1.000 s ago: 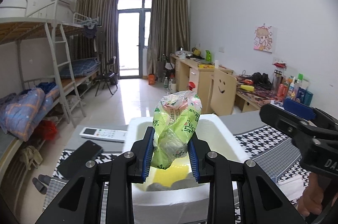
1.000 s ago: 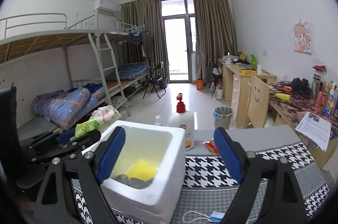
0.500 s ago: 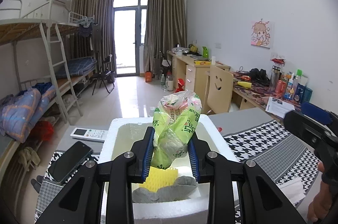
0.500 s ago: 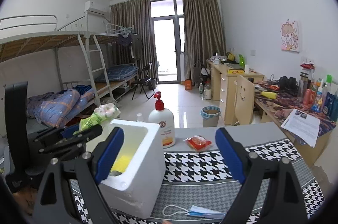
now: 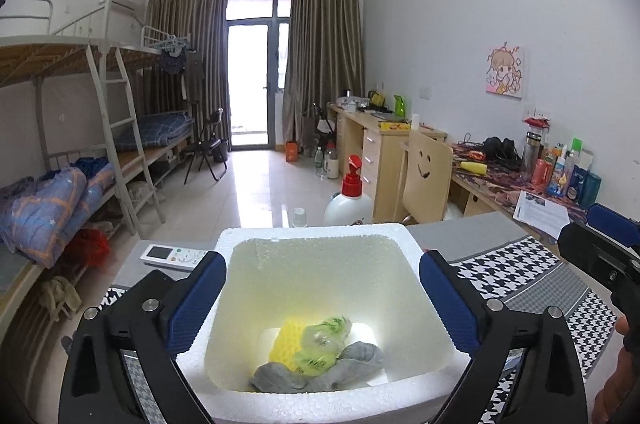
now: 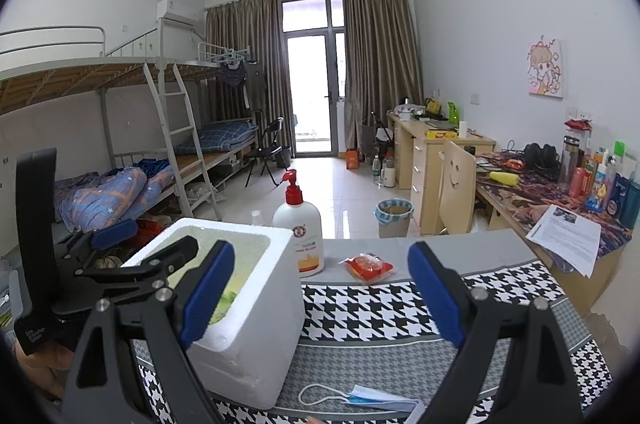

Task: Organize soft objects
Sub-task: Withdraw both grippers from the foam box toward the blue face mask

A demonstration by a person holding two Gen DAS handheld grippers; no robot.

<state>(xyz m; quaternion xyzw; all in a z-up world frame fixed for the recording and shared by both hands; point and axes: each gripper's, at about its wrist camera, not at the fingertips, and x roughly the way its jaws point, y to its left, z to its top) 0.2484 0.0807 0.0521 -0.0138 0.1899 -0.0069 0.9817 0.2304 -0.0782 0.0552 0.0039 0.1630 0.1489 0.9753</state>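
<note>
1. The left gripper [image 5: 320, 296] hangs over the open top of the white foam box [image 5: 320, 230]. Its blue-padded jaws have just been opening and now stand wide apart, one past each side wall, with nothing between them.
2. The crinkled green-and-clear plastic bag [image 5: 322, 338] lies on the box floor, directly below and between the left jaws. It rests on a yellow ribbed sponge [image 5: 286, 340] and against a crumpled grey cloth [image 5: 352, 360]. All three look limp and compressible; the box walls are rigid and granular.
3. The right gripper [image 6: 320, 296] has its jaws wide apart and empty, pointing over the black-and-white houndstooth cloth [image 6: 372, 312] just right of the box.
4. A light-blue pleated face mask [image 6: 372, 398] with a white ear loop lies flat on the cloth, low between the right jaws, its long axis running across the jaw line. The right hand is judged the nearer one for it.
5. Farther out, a small red crinkly packet [image 6: 368, 266] lies on the grey table edge, ahead of the right jaws.
6. A white pump bottle with a red head [image 6: 300, 236] stands upright behind the box, rigid and likely not part of the sorting.
</note>
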